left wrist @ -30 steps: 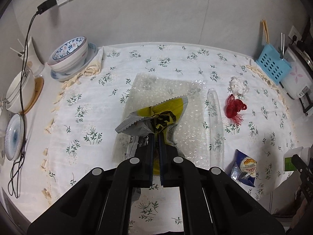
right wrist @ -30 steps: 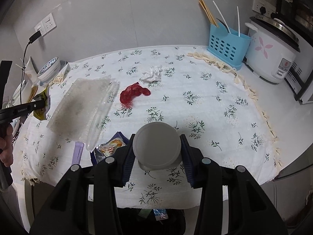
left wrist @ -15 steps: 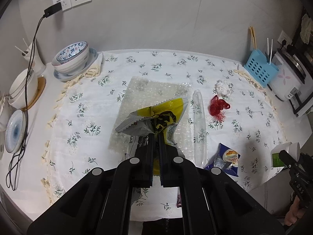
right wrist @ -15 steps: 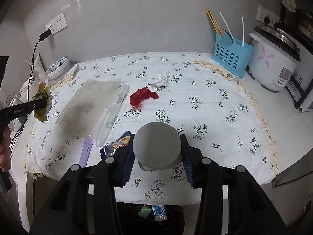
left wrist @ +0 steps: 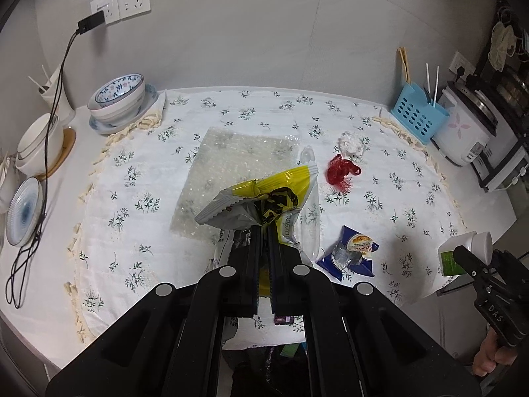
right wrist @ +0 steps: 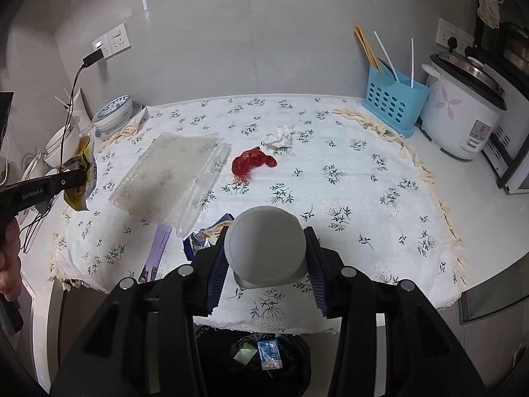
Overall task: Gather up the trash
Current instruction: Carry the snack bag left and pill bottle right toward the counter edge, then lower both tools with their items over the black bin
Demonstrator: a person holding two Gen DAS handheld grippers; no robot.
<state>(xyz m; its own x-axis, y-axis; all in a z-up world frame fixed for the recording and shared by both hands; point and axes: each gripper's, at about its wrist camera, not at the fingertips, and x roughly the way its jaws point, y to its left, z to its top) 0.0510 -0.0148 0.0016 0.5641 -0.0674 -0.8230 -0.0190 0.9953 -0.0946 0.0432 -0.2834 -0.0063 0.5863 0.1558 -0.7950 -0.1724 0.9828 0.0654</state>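
Note:
My left gripper (left wrist: 263,231) is shut on a crumpled yellow and silver snack bag (left wrist: 264,198), held up above the flowered tablecloth (left wrist: 132,198). My right gripper (right wrist: 266,248) is shut on a white round bottle (right wrist: 264,248), seen cap-first; from the left wrist view the bottle (left wrist: 463,251) has a green label. On the cloth lie a bubble-wrap sheet (right wrist: 165,168), a clear plastic tube (right wrist: 205,185), a red mesh scrap (right wrist: 251,163), a crumpled white tissue (right wrist: 281,137), a blue snack wrapper (left wrist: 350,254) and a purple strip (right wrist: 155,253). A black-lined bin (right wrist: 258,357) sits below the table's front edge.
Stacked bowls (left wrist: 119,106) and plates stand at the left with a black cable (left wrist: 49,132) hanging from the wall socket. A blue utensil basket (right wrist: 393,106) and a rice cooker (right wrist: 463,115) stand at the right. A hand (right wrist: 10,258) holds the left gripper.
Both grippers have drawn back and up from the table with their loads, so more of the cloth and the bin below its edge show. Grips are unchanged.

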